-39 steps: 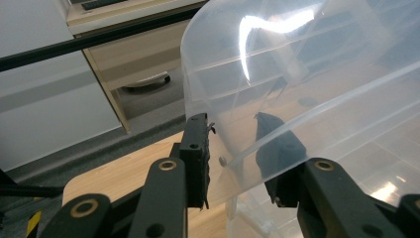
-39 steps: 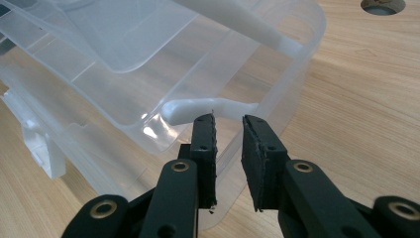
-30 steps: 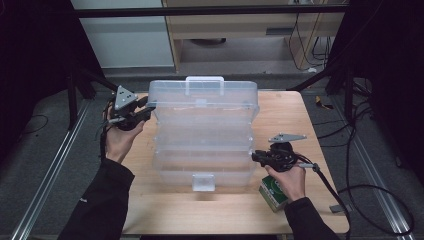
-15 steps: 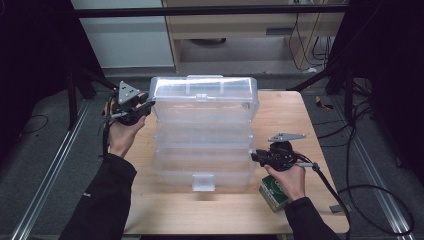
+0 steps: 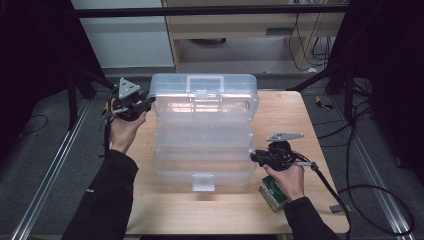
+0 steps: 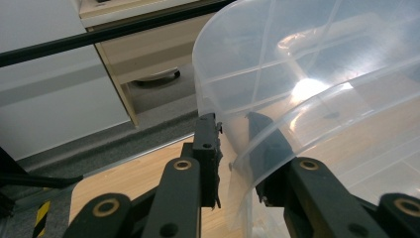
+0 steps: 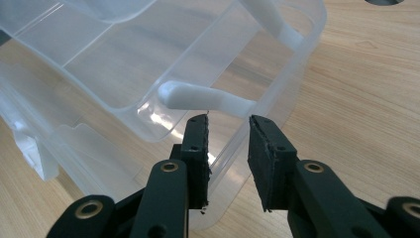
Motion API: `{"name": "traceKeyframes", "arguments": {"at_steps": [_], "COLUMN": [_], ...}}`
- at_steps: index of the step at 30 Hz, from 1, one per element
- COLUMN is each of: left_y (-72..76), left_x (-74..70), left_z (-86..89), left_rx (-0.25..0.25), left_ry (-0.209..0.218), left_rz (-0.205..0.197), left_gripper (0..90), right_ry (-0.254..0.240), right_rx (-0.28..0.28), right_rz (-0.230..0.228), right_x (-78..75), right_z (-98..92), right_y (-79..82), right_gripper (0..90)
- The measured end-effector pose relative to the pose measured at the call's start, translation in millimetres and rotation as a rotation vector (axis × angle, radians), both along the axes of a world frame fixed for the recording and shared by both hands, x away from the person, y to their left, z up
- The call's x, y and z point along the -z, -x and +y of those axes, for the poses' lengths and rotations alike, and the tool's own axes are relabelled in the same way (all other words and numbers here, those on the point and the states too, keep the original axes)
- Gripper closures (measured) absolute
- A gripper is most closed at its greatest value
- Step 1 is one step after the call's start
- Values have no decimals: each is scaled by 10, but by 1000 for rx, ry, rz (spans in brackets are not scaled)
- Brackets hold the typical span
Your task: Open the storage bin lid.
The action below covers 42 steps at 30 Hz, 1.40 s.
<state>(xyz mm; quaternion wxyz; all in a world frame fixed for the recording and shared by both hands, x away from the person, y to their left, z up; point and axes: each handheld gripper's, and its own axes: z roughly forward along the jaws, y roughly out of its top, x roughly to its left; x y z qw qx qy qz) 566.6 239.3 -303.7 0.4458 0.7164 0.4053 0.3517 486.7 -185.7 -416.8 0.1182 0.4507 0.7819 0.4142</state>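
A clear plastic tiered toolbox (image 5: 202,150) stands open mid-table, its lid (image 5: 205,95) tipped up at the far side. My left gripper (image 5: 149,102) is at the lid's left corner. In the left gripper view the lid's thin wall (image 6: 307,74) runs between the jaws of this gripper (image 6: 233,144); they have just been closing, and a gap still shows beside the left pad. My right gripper (image 5: 254,158) is at the box's right side. Its jaws (image 7: 229,148) straddle the tray rim (image 7: 233,141) below a white hinge arm (image 7: 198,97), without pressing on it.
A small green box (image 5: 274,191) lies under my right hand near the table's front right. The wooden table (image 5: 285,115) has bare room to the right of the toolbox. Cables (image 5: 350,190) trail off to the right. A cabinet (image 5: 235,30) stands behind the table.
The lid's top edge stands slightly higher and more upright than a second ago. Both hands have hardly moved.
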Motion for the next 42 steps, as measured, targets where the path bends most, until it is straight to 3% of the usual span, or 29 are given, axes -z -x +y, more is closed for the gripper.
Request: {"name": "traceKeyframes", "arguments": {"at_steps": [17, 22, 23, 25, 31, 42], "left_y": [-202, -243, -254, -265, -326, -437], "left_x": [-18, -55, -72, -81, -61, -54], "left_z": [-38, -61, -89, -108, -76, -112], "left_rx": [-34, -44, -61, -63, -61, -88], "left_ry": [39, 15, -40, -57, -16, -7], "left_rz": [0, -3, -18, -18, -13, -1], "left_gripper": [762, 766, 795, 800, 807, 833], "right_ry": [-13, -9, -7, -8, -6, 0], "right_rx": [-4, -6, -6, -6, -6, -9], "right_rz": [8, 12, 12, 12, 13, 13], "right_x": [-1, -5, -7, -7, -8, -13], "right_z": [-8, -8, -8, -9, -8, -6], "right_y": [-10, -16, -17, -19, -19, -25], "right_gripper": [699, 698, 699, 699, 699, 699]}}
